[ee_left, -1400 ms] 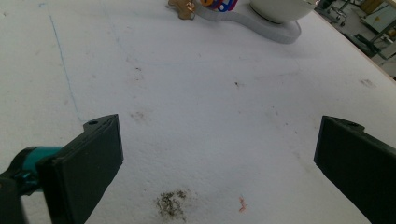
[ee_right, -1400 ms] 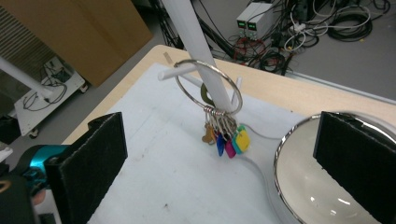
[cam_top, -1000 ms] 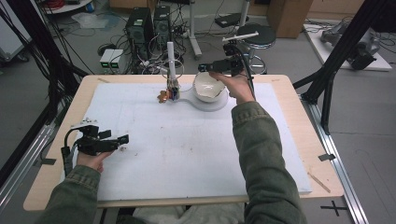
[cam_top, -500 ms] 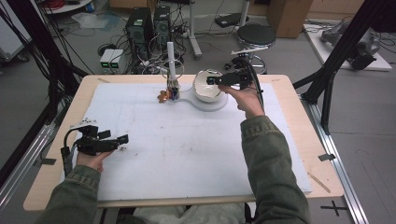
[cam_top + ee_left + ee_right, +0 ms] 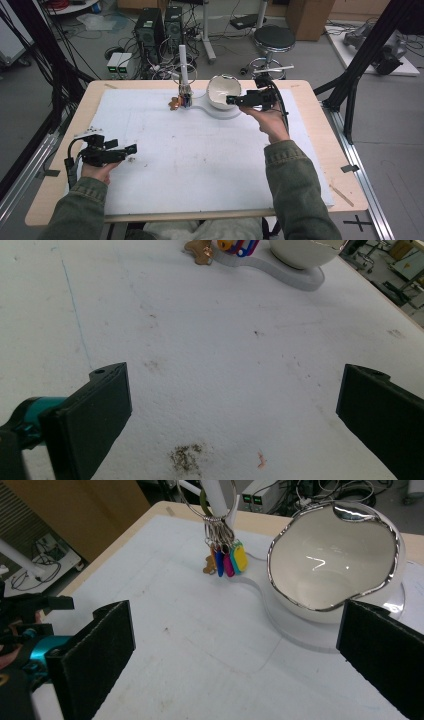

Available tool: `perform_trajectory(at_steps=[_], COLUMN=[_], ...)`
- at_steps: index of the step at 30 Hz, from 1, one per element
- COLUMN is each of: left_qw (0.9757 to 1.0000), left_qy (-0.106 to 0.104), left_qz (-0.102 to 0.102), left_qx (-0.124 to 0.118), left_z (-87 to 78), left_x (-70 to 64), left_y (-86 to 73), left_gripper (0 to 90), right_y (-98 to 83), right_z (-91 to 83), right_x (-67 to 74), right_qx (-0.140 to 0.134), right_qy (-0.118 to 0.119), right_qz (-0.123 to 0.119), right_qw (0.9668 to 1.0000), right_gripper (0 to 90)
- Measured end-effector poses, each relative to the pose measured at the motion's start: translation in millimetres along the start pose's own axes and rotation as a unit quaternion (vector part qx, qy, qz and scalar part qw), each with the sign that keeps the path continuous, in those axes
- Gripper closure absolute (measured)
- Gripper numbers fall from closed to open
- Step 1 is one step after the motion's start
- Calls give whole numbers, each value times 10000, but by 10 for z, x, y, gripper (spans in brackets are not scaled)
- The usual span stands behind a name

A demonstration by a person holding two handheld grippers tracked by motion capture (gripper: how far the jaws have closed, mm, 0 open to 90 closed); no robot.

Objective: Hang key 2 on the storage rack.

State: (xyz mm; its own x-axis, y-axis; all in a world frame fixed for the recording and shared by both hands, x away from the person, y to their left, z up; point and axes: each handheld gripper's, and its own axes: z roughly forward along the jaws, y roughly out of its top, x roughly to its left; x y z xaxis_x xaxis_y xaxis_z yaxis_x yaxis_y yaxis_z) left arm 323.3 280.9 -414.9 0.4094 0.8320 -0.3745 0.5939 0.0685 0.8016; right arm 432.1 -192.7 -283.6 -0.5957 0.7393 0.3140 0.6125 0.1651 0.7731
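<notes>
While right gripper (image 5: 231,100) hovers by bowl (image 5: 223,90), jaws wide, empty: careless nudge could tip bowl; left gripper (image 5: 131,149) open too.

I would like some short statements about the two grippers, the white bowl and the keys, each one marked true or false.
1. The right gripper is shut on the rim of the white bowl. False: its jaws stand wide apart and hold nothing.
2. The bunch of keys hangs from a ring on the white post. True.
3. The left gripper is open above the white mat. True.
4. The bowl is full of keys. False: the right gripper view shows its inside empty.
5. The bowl stands on the left side of the keys in the high view. False: it stands to their right, on the white base.
</notes>
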Motion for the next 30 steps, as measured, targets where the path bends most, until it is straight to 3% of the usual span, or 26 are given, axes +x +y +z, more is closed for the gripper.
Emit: perform_trajectory(at_steps=[10,30], left_qw=[10000,9995], left_qy=[39,211], left_qz=[40,179], left_qx=[-51,-168], left_z=[-16,-59], left_x=[-15,-25], left_y=[-3,-3], left_gripper=[17,17], right_y=[-192,-651], right_z=[-220,-450], right_x=[1,-213], right_qx=[-164,-309], right_qy=[-272,-763], right_qz=[-92,70], right_qw=[9995,9966], right_gripper=[13,13])
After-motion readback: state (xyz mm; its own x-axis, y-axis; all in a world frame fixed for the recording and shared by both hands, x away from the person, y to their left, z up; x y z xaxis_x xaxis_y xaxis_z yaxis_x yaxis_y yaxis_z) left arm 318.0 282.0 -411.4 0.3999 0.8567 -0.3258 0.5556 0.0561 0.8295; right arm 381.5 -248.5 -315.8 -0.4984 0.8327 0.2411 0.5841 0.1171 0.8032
